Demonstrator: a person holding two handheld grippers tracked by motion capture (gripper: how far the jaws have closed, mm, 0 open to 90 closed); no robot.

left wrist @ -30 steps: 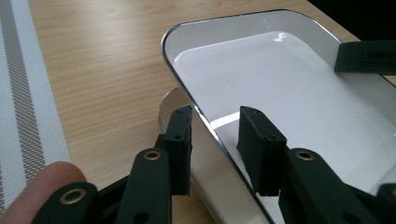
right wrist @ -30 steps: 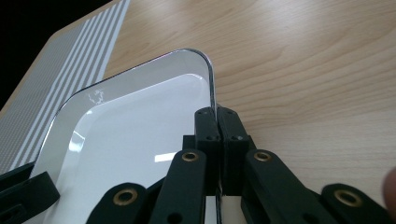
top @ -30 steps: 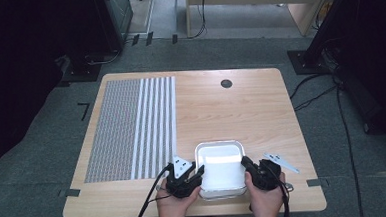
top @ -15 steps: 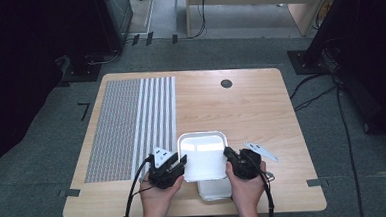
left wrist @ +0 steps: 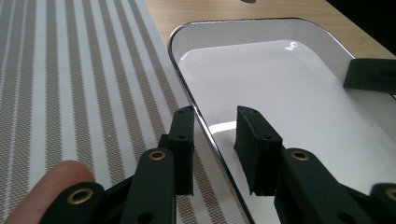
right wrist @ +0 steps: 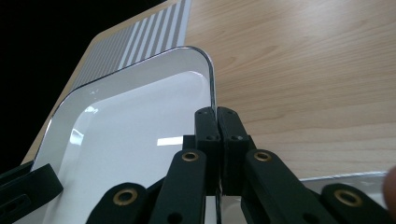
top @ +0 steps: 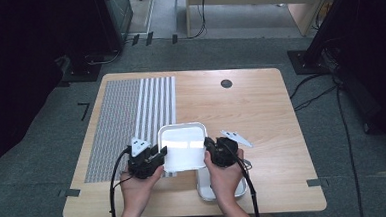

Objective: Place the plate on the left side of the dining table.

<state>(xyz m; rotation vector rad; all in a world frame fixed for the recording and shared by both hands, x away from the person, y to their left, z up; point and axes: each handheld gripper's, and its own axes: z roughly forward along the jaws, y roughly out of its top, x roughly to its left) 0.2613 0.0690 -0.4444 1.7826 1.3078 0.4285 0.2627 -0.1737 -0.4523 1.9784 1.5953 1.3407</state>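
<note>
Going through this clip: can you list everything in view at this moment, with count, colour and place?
upper tray: one, white with a dark rim, held over the table's near middle
lower tray: one, white, on the table near the front edge
striped mat: one, grey and white, left part of the table
table: one, light wood
round hole cover: one, dark, far side of the table
left gripper: one, black, jaws astride the tray's left rim
right gripper: one, black, jaws clamped on its right rim

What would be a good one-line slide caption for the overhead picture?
Two hand-held grippers, left and right, grip a white tray by opposite rims above a wooden table.
</note>
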